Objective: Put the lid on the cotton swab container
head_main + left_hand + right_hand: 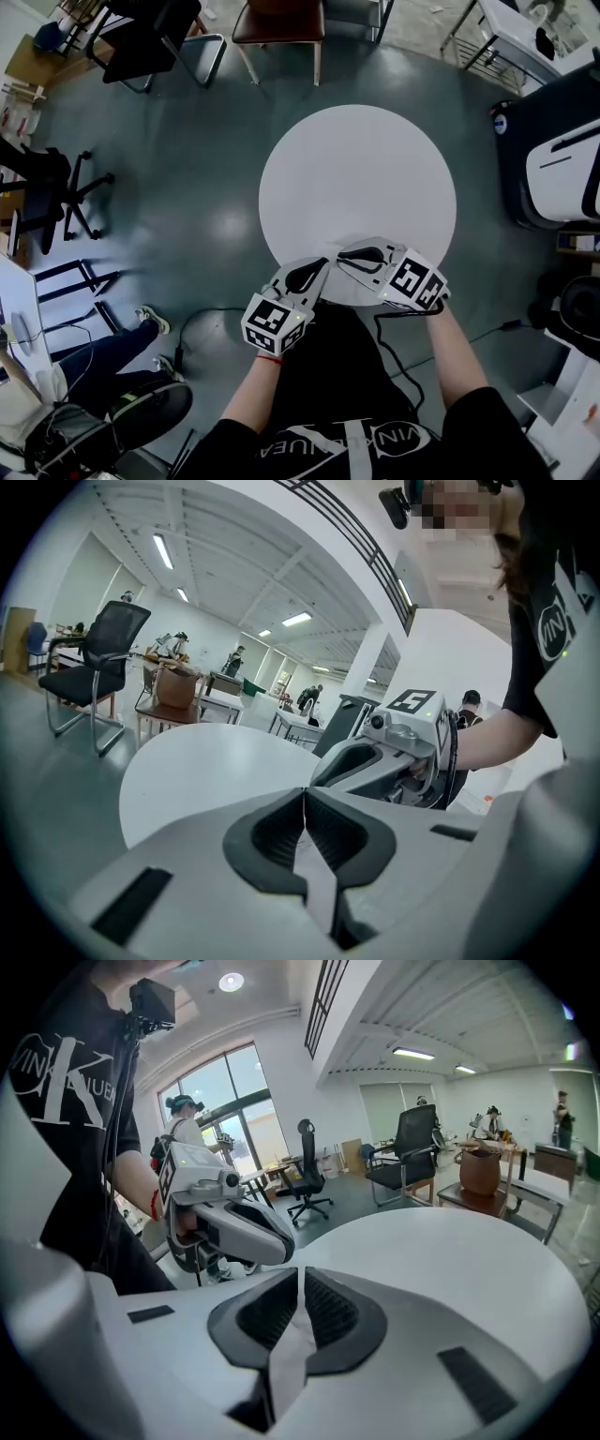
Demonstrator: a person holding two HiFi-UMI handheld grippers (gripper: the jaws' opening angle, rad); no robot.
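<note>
No cotton swab container and no lid show in any view. The round white table (356, 169) is bare on top. Over its near edge, my left gripper (322, 264) and my right gripper (343, 253) point toward each other, tips close together. In the left gripper view the left gripper (305, 791) has its jaws together with nothing between them, and the right gripper (370, 761) hangs just ahead. In the right gripper view the right gripper (300, 1269) has its jaws closed to a thin slit, empty, with the left gripper (230, 1227) ahead of it on the left.
Around the table stand a black office chair (56, 187), a black chair (159, 37) and a brown chair (278, 23). A white and black machine (562, 159) sits at the right. A seated person's legs (103, 347) show at lower left. A cable (403, 328) crosses the floor.
</note>
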